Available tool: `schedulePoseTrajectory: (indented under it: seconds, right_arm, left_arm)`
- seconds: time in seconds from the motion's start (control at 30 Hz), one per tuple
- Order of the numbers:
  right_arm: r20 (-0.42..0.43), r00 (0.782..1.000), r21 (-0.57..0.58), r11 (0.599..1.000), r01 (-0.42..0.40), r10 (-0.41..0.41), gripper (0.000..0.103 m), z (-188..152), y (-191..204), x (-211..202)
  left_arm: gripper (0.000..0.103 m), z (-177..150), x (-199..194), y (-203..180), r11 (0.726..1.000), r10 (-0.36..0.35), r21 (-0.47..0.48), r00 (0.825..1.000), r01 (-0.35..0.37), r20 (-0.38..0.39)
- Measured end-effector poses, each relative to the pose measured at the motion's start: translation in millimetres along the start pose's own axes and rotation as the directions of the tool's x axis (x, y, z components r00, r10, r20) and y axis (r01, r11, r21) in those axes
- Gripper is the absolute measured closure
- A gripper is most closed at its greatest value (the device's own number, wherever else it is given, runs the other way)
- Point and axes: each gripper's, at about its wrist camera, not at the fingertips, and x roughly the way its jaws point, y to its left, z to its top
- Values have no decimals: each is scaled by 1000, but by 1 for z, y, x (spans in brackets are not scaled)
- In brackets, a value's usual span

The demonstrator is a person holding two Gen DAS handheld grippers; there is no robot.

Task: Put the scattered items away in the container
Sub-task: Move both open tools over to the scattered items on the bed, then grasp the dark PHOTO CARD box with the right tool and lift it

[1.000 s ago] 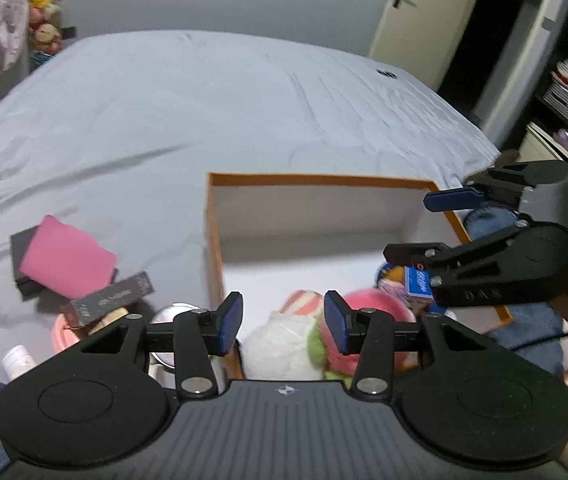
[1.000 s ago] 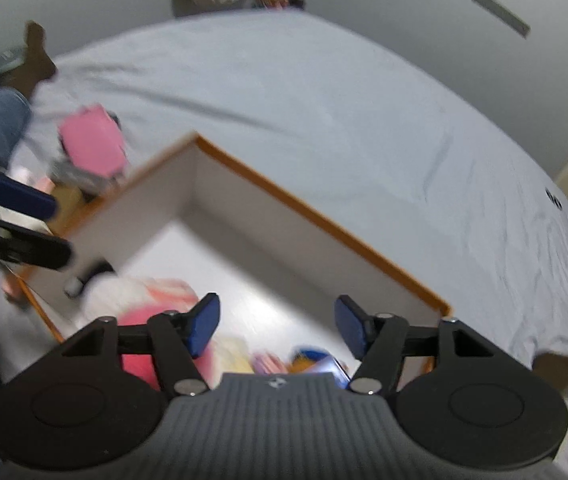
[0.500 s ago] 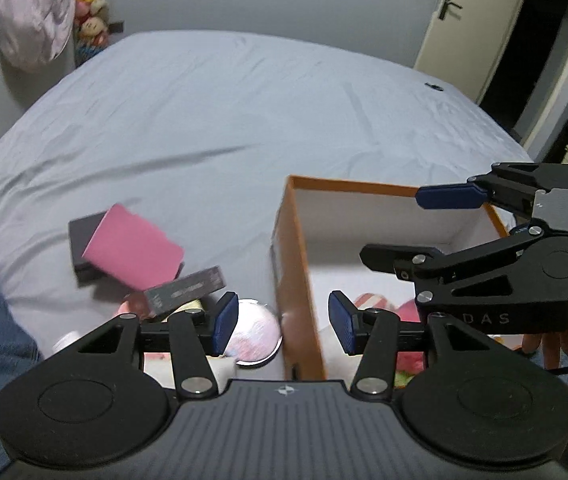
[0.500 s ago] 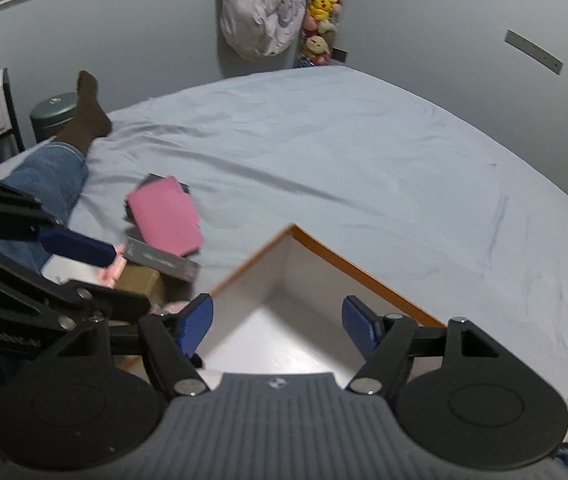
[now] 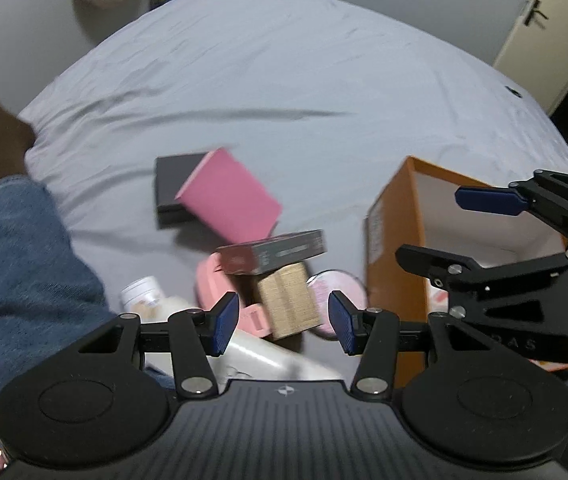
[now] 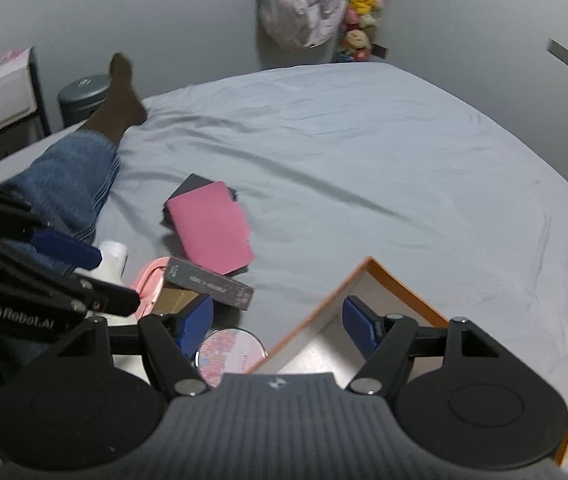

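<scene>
Just ahead of the left gripper [image 5: 283, 322], whose jaws stand apart and empty, a tan wooden block [image 5: 288, 300] lies in a heap of scattered items on a grey bed [image 5: 284, 80]. Across the block rests a long grey carton [image 5: 274, 255]; a pink strap-like piece [image 5: 220, 292] and a white bottle [image 5: 144, 298] lie to its left, a round pink tin [image 5: 337, 286] to its right. Farther back, a pink pouch [image 5: 230, 198] leans on a dark flat case [image 5: 172, 188]. The orange-edged box [image 5: 387, 240], white inside, stands just right of the heap. The right gripper [image 6: 278, 326], also released and holding nothing, hangs over the box's near corner and the tin. A person's denim-clad leg [image 5: 20, 260] borders the heap at left.
</scene>
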Motion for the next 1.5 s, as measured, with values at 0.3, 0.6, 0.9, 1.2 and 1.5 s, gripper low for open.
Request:
schedulePoseTrajectory:
  seconds: [0.3, 0.6, 0.9, 1.2, 1.5]
  right_arm:
    - [-66, 995, -48, 995, -83, 80, 31, 14, 17, 28]
    - [-140, 984, -141, 982, -129, 109, 37, 10, 27, 56]
    - [-193, 972, -323, 927, -193, 135, 37, 6, 37, 78]
    - [-242, 957, -413, 875, -253, 163, 37, 5, 46, 96]
    - [-265, 941, -425, 851, -308, 208, 37, 10, 45, 106]
  left_arm:
    - [45, 0, 15, 29, 997, -9, -76, 996, 3, -86]
    - [45, -1, 26, 35, 997, 0, -79, 993, -9, -115]
    - [45, 1, 35, 40, 997, 11, -70, 991, -20, -132]
    - [45, 2, 42, 45, 998, 25, -52, 990, -33, -140]
    - [48, 3, 50, 51, 998, 19, -52, 988, -27, -150]
